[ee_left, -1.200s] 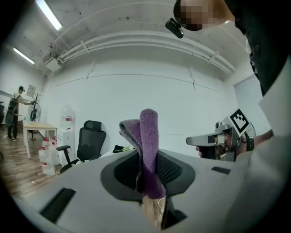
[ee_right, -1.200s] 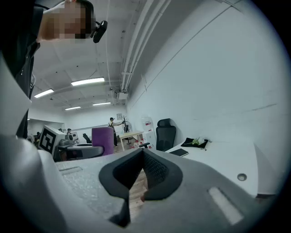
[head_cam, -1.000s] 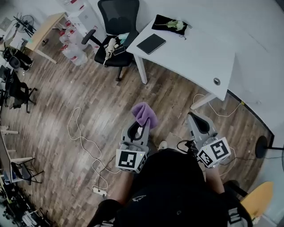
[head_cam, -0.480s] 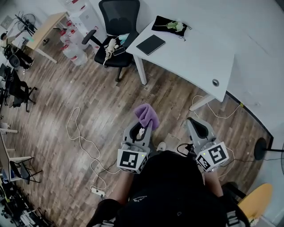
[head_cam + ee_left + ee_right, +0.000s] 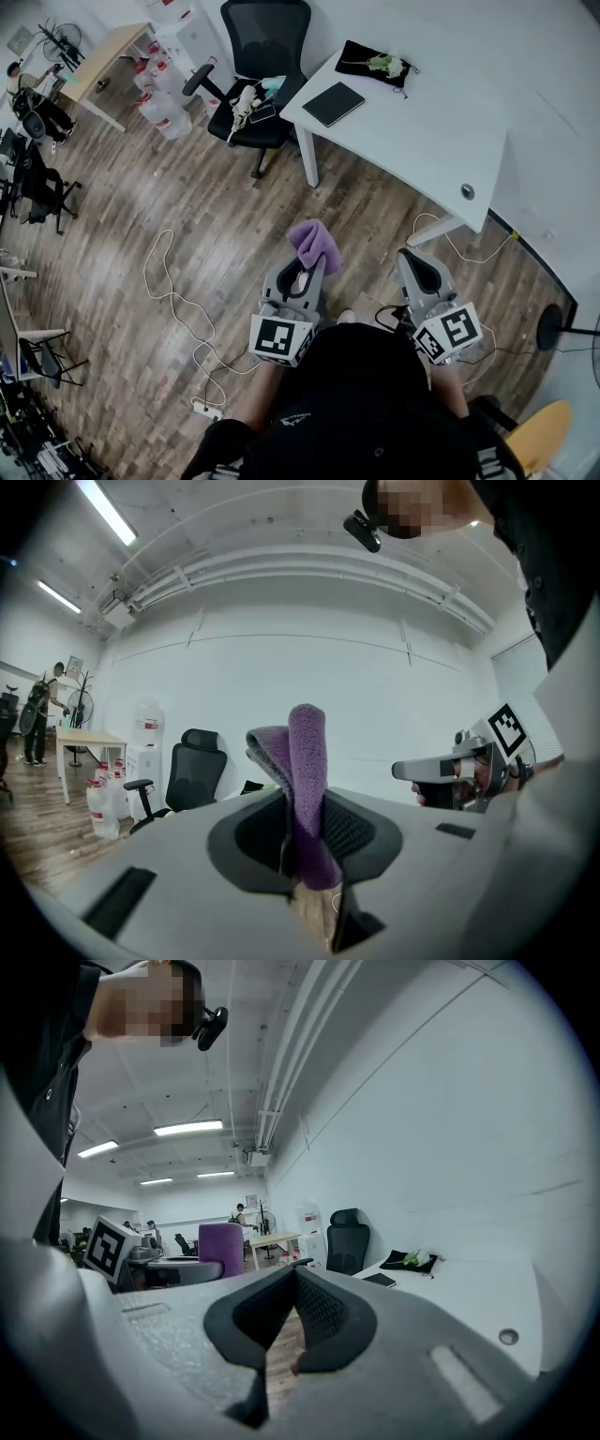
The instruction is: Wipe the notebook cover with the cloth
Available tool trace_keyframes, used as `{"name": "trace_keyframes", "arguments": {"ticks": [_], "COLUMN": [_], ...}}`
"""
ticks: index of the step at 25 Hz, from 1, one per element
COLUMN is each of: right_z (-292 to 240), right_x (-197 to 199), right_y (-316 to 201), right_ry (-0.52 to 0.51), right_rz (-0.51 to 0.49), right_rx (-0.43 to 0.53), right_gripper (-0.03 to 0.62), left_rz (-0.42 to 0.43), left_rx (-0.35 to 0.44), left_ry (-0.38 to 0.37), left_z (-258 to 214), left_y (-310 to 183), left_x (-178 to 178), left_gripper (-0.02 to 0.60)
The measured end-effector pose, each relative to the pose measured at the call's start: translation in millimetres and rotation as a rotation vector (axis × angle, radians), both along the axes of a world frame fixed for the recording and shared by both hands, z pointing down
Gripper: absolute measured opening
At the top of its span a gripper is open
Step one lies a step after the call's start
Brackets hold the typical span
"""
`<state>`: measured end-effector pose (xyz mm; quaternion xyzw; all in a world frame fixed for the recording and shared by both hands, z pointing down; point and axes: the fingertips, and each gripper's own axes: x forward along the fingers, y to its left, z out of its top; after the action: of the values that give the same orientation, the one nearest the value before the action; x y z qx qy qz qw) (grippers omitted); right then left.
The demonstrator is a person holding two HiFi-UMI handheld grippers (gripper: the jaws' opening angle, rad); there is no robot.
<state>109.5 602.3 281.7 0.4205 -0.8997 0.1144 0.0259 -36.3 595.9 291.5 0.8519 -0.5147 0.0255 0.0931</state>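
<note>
Over wood floor (image 5: 216, 216), left hand-held gripper (image 5: 302, 277) clamps cloth (image 5: 315, 244); right hand-held gripper (image 5: 419, 267) closed; notebook (image 5: 333, 103) on white table (image 5: 422, 131).

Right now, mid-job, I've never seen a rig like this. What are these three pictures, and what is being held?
No robot arm here: a person holds a two-jaw gripper in each hand. The head view looks down from a camera on the person's head; the other two views come from cameras riding on each gripper, looking along its jaws. The left gripper is shut on a purple cloth, which sticks up between its jaws. The right gripper has its jaws together at the tips, with nothing between them. Both are over the wooden floor, short of the white table. On that table lie the dark notebook and a black pouch with something pale green on it. A black office chair stands beside the table. The cloth has not reached the notebook.
</note>
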Motion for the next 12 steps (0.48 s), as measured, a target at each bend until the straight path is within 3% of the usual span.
{"name": "trace_keyframes", "arguments": {"ticks": [12], "right_z": [-7.6], "right_x": [-65.6], "right_y": [-88.8], "right_ry": [0.028], "right_rz": [0.050], "right_rx": [-0.005], "right_gripper": [0.005], "left_rz": [0.059], "left_rx": [0.005], "left_ry": [-0.002], "left_z": [-8.3], "left_y": [-94.5], "left_x": [-62.5], "left_gripper": [0.084]}}
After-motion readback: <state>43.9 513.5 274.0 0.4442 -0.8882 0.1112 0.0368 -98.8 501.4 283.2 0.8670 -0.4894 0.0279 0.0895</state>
